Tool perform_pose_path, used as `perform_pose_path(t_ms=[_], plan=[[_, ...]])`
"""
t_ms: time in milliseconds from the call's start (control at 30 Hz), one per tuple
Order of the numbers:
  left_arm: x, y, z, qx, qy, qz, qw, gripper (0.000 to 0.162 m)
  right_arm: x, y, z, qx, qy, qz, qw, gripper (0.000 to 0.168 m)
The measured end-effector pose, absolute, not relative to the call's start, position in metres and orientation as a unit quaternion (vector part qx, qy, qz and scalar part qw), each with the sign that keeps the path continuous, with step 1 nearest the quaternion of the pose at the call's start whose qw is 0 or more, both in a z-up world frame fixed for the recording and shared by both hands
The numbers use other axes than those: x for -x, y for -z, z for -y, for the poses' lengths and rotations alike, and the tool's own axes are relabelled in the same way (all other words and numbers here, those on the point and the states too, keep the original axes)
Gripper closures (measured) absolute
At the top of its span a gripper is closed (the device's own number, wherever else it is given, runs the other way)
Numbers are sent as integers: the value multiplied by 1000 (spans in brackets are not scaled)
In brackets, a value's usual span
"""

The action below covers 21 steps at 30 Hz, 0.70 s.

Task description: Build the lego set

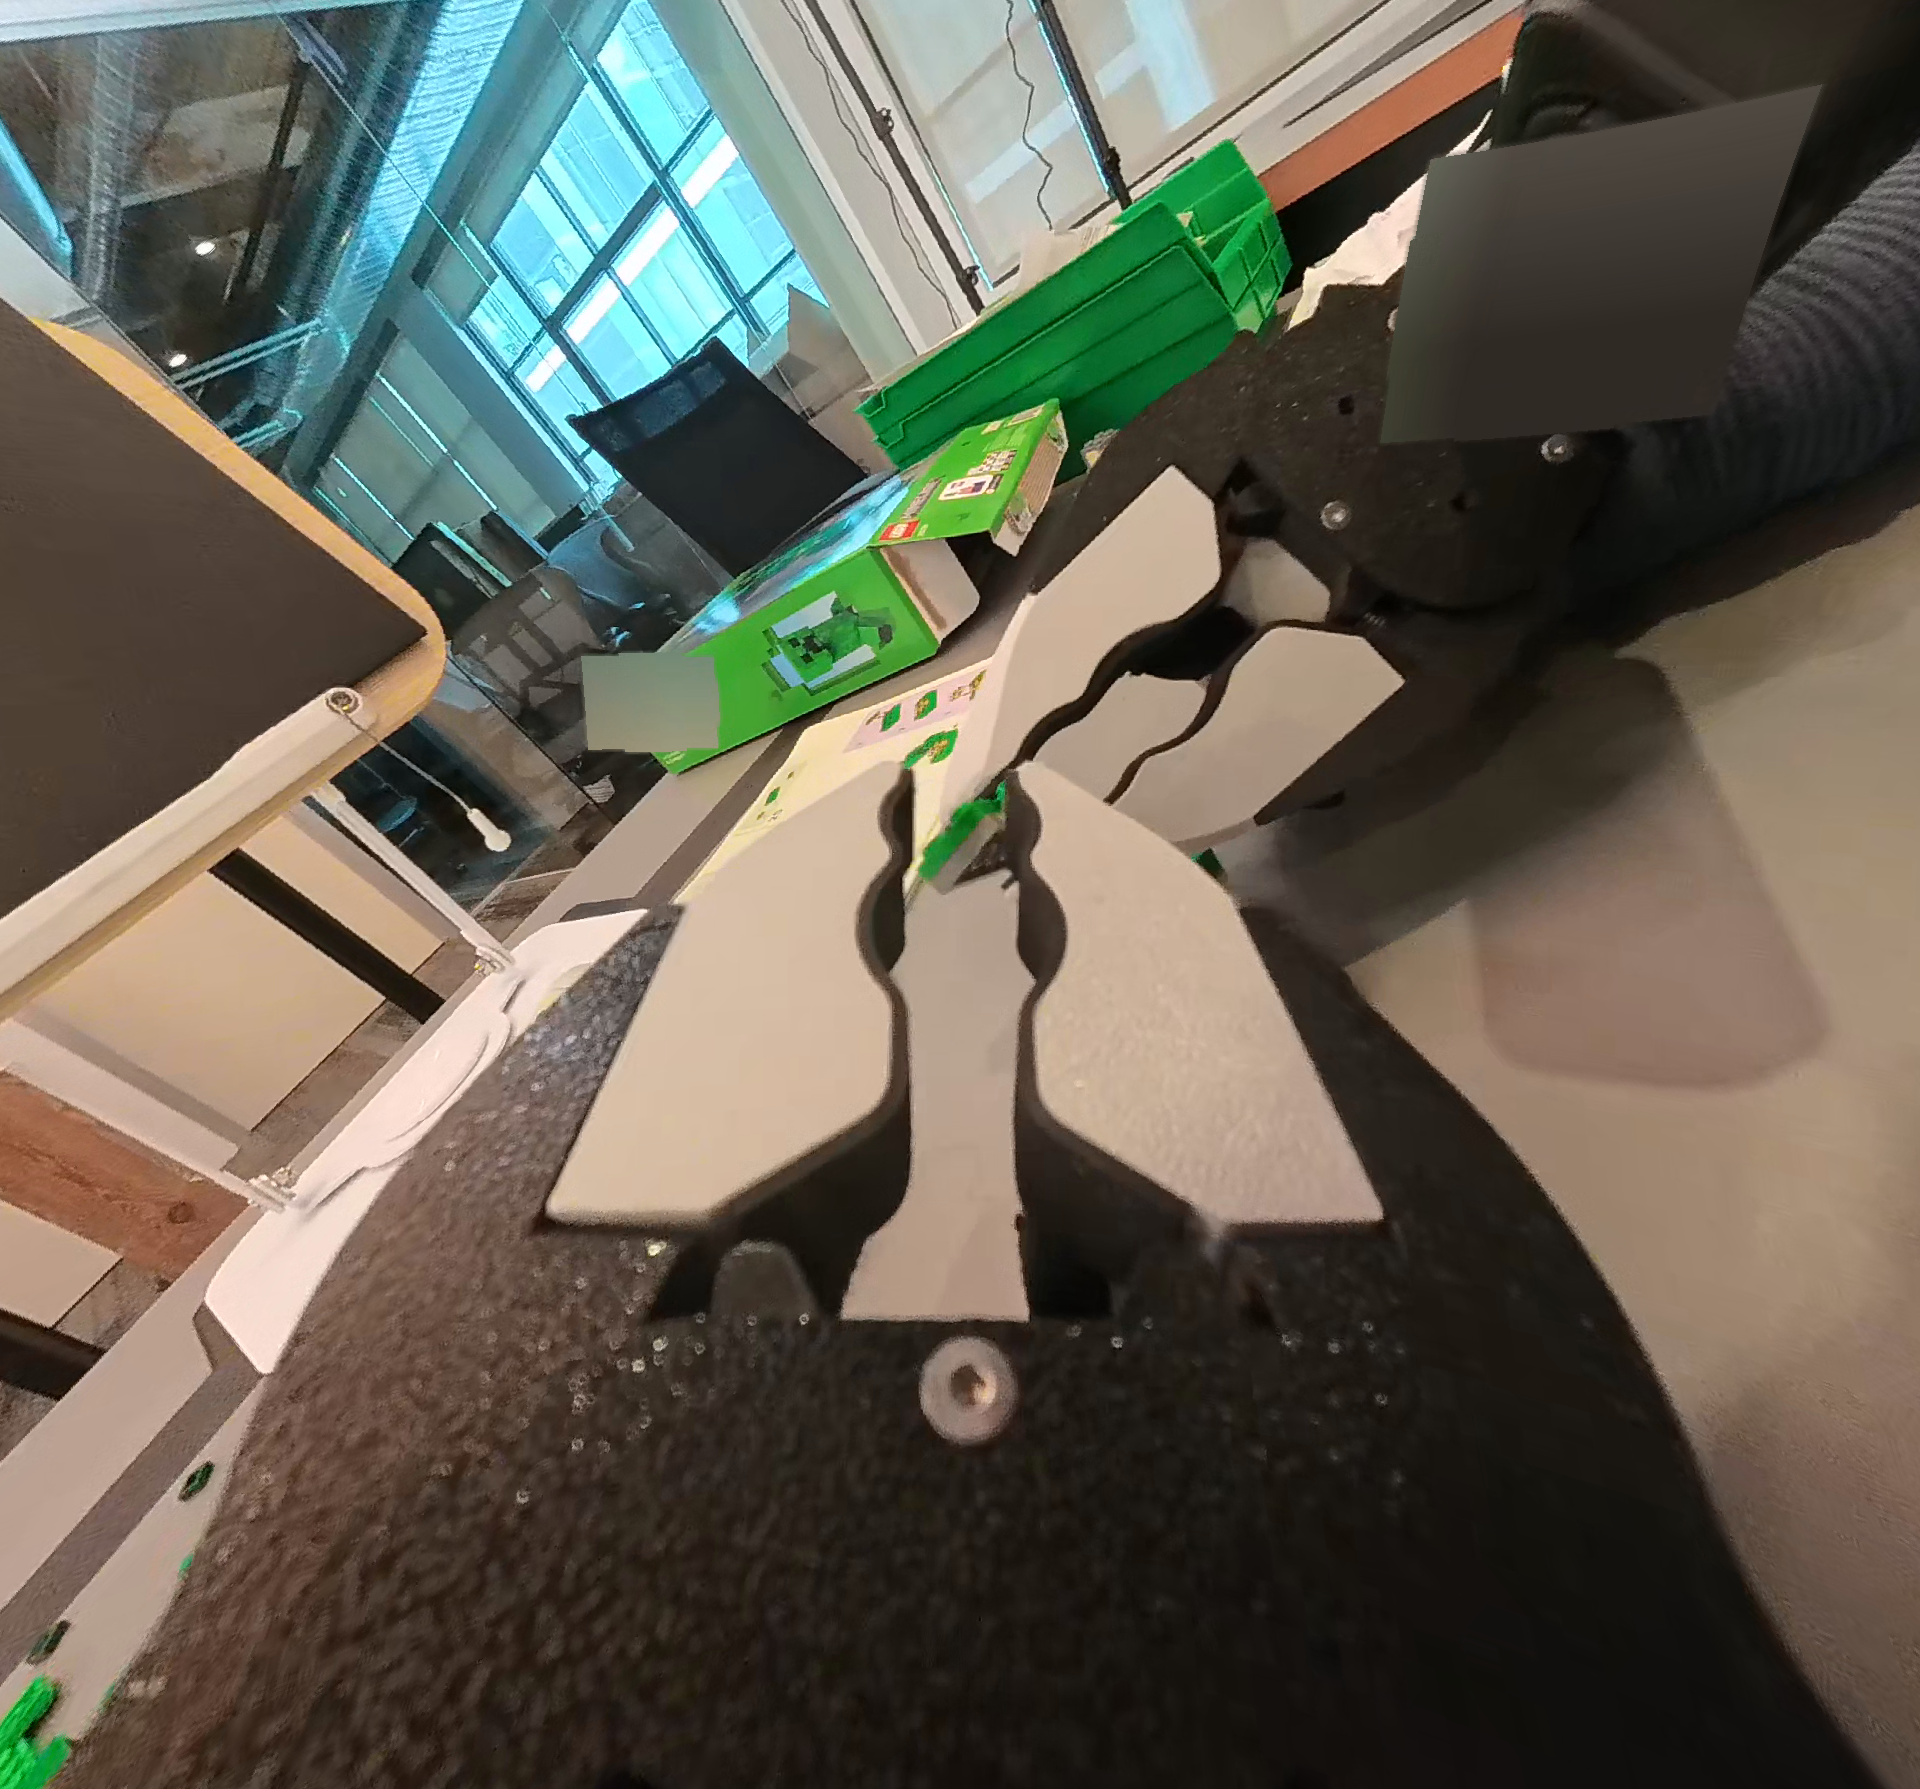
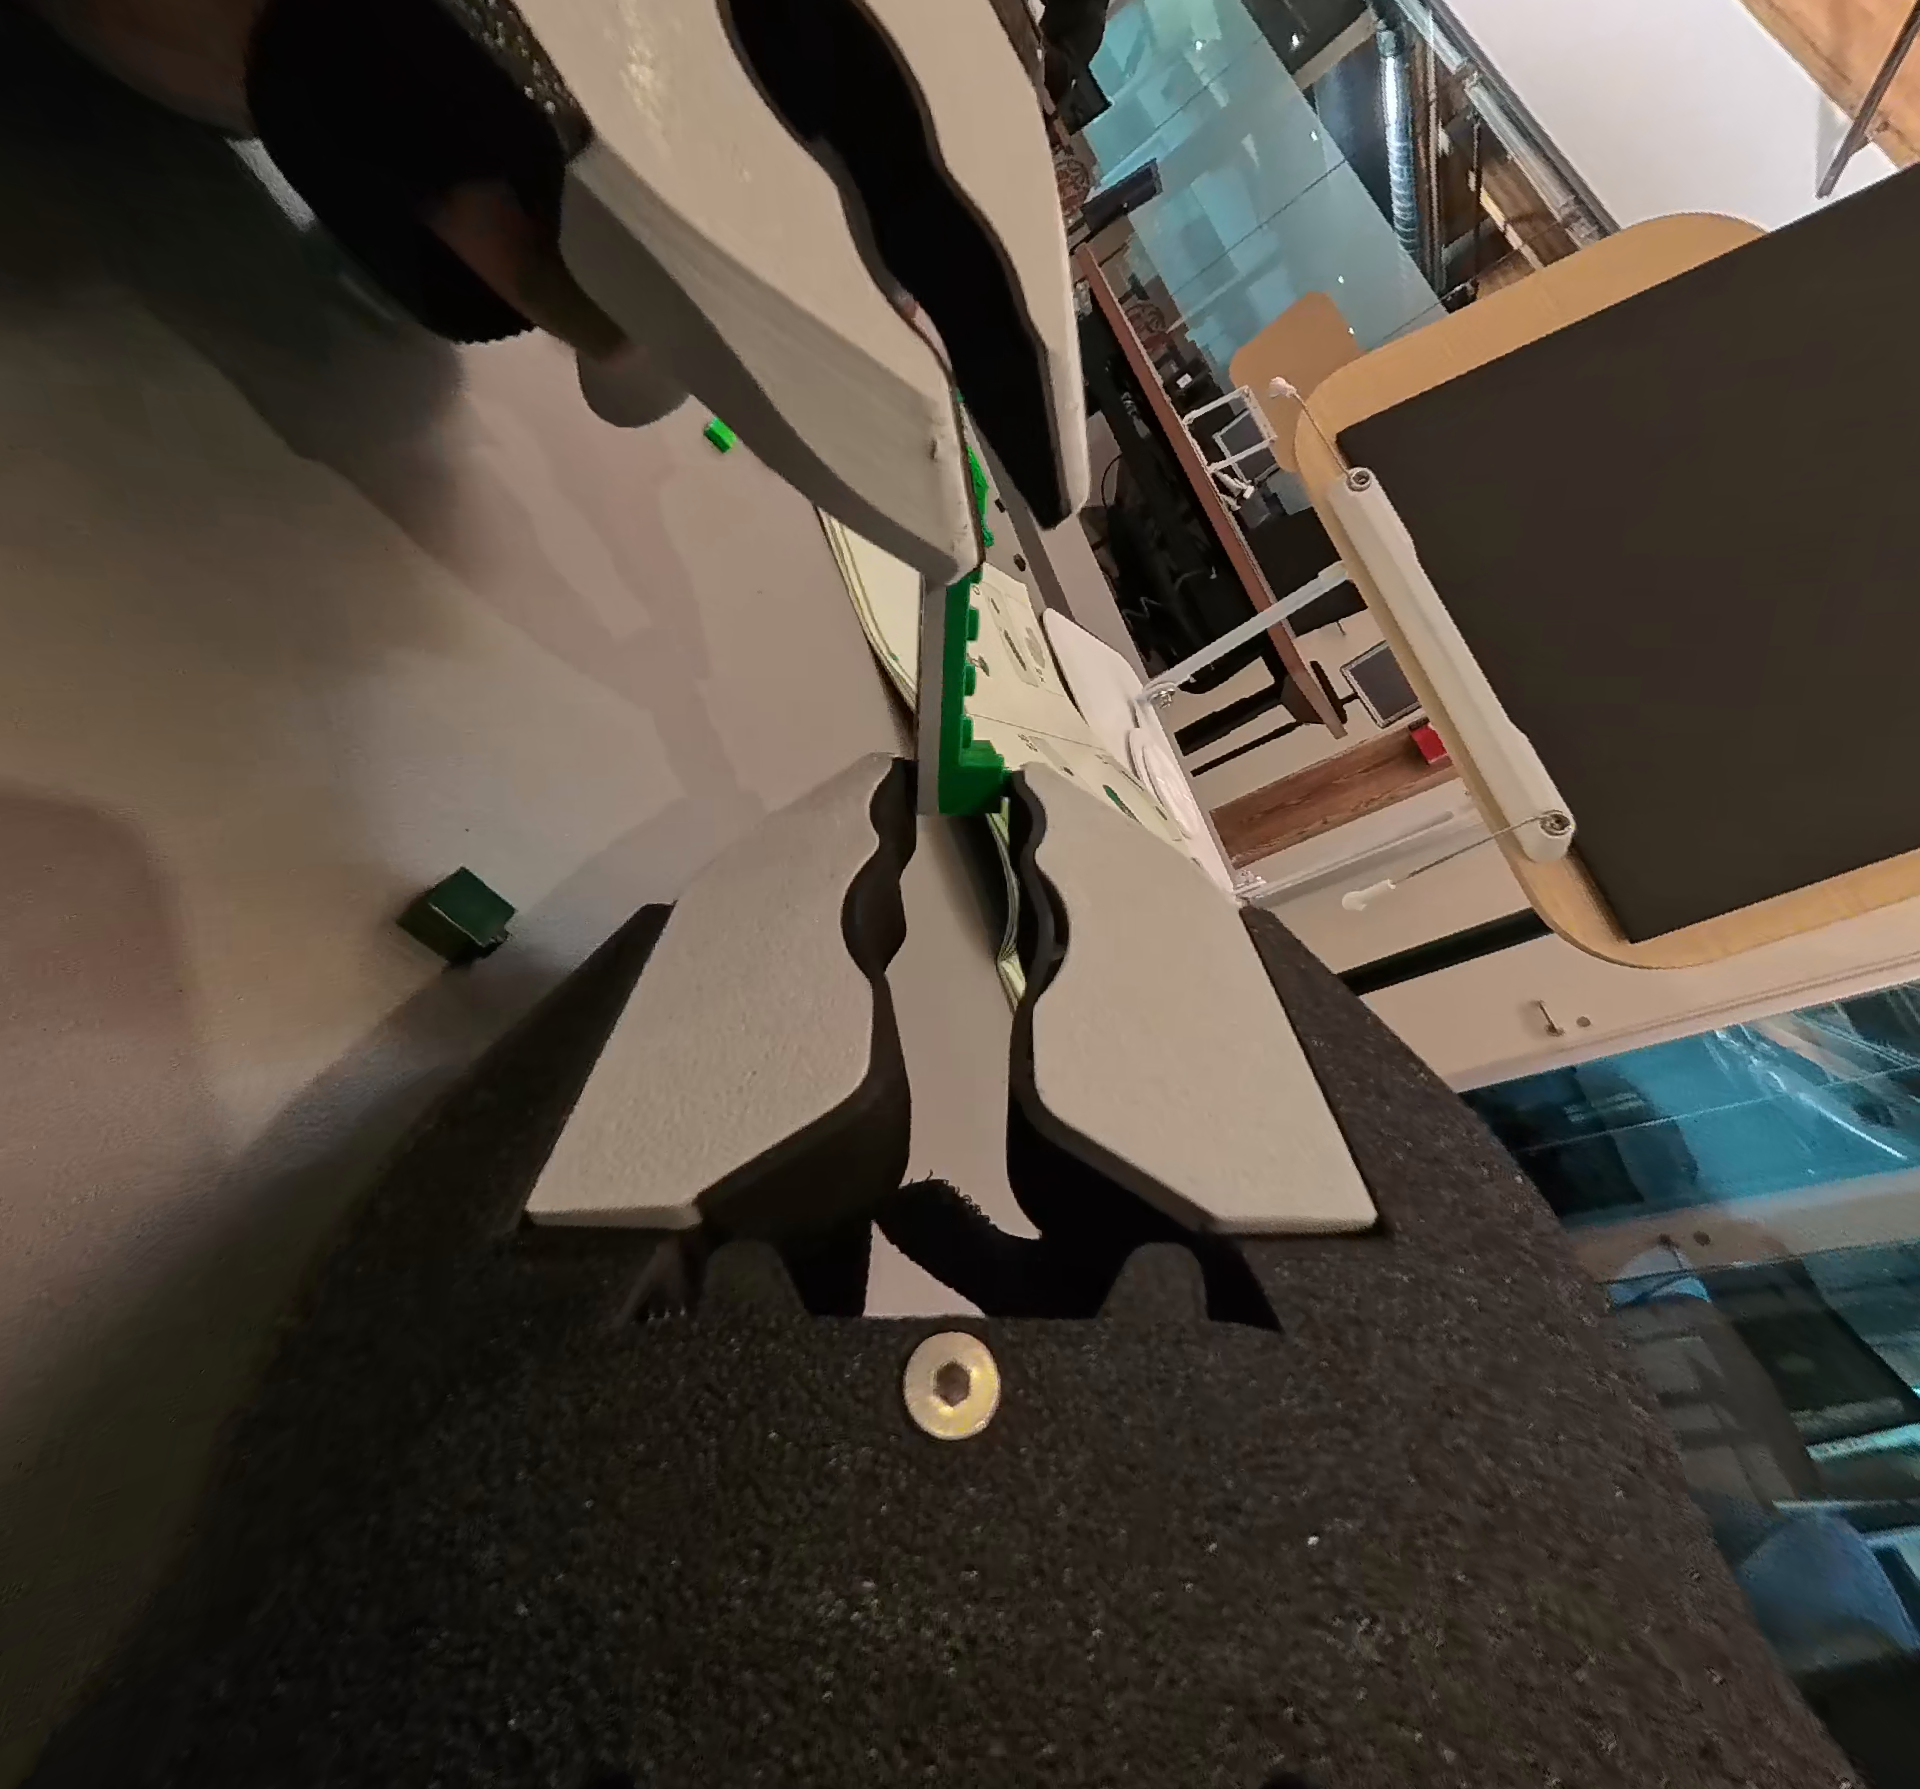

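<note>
Two grippers — left gripper (image 1: 961, 830), right gripper (image 2: 961, 789) — one green plate (image 2: 961, 700)

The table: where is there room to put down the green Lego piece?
Bare grey table lies open left of the grippers, bordered by a dark green brick and a tiny green piece. It is crowded ahead, where the instruction booklet, green Lego box and green bins sit. Both the left gripper and right gripper pinch the green Lego piece.

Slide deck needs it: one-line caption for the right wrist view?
Right gripper and left gripper pinch opposite ends of a green studded Lego plate above the grey table.
</note>
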State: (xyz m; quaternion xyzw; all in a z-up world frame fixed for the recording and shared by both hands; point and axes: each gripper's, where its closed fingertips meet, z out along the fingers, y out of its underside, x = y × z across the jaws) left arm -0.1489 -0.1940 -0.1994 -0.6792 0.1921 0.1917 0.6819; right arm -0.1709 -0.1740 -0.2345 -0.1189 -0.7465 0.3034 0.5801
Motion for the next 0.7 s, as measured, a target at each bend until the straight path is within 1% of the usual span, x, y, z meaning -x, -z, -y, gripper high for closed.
perform_pose_path(t_ms=[133, 500, 533, 567, 700], plan=[[151, 200, 193, 682, -186, -184, 683, 141, 170, 233, 174, 117, -305, 744, 583, 152], [153, 201, 193, 685, -178, -177, 684, 139, 171, 231, 172, 118, -300, 740, 590, 153], [153, 201, 192, 685, -177, -178, 684, 140, 171, 231, 172, 118, -300, 740, 590, 153], [152, 201, 193, 684, -178, -181, 684, 146, 171, 231, 172, 117, -301, 741, 589, 153], [150, 201, 193, 679, -180, -191, 685, 148, 169, 232, 174, 117, -309, 742, 583, 153]])
